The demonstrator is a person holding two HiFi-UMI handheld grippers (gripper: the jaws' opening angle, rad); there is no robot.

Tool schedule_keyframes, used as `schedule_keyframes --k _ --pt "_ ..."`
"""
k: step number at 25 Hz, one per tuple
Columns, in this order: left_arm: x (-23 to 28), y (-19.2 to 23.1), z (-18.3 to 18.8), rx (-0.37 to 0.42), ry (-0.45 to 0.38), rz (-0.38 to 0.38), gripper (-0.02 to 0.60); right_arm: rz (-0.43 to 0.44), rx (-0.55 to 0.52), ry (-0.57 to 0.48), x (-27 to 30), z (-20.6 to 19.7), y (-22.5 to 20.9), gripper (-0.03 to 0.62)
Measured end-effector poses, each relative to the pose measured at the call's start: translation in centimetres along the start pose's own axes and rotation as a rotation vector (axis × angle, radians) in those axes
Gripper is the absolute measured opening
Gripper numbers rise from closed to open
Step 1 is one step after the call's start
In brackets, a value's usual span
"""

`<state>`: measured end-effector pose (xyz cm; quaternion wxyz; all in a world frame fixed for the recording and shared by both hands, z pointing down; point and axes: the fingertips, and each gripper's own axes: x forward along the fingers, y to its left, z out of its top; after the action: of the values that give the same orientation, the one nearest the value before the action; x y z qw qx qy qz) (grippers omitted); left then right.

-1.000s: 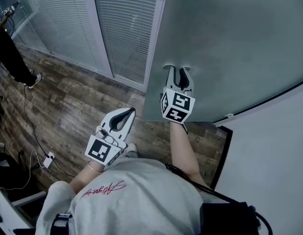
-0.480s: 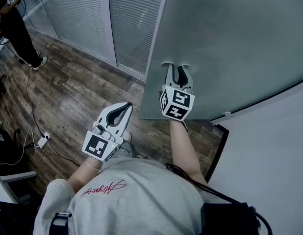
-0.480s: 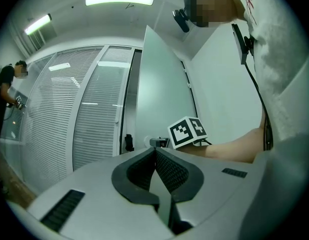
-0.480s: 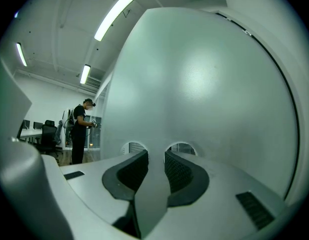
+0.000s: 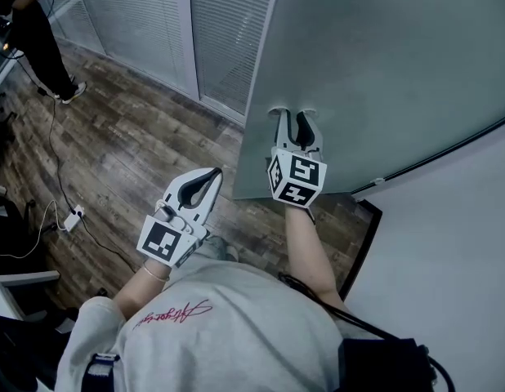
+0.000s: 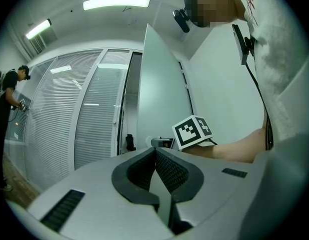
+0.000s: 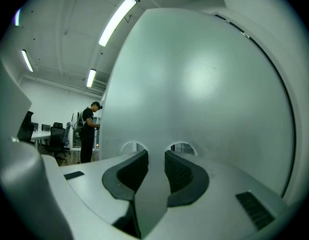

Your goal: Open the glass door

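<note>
The tall frosted grey-green glass door (image 5: pixel 383 64) stands ajar before the person. The right gripper (image 5: pixel 295 117) points level, fingers slightly apart, tips against the pane, clasping nothing. The left gripper (image 5: pixel 208 176) hovers beside it above the wood-plank floor (image 5: pixel 113 162), fingers closed, empty.
</note>
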<state>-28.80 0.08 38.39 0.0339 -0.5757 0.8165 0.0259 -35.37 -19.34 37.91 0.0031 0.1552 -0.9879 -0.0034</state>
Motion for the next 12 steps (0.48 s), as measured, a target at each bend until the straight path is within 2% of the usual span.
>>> schedule_keyframes --k 4,8,12 --pt "-0.2 -0.6 -0.1 0.005 0.009 -0.049 0.012 0.018 0.002 0.009 -1.8 -0.2 0.3 0.112" --pt "0.2 -1.7 0.4 -0.007 -0.001 -0.101 0.012 0.088 0.001 0.034 -4.1 -0.8 -0.2 0.112" --pt "-0.5 -2.6 0.8 -0.010 0.000 -0.169 0.012 0.085 0.002 0.038 -6.7 -0.6 -0.2 0.112"
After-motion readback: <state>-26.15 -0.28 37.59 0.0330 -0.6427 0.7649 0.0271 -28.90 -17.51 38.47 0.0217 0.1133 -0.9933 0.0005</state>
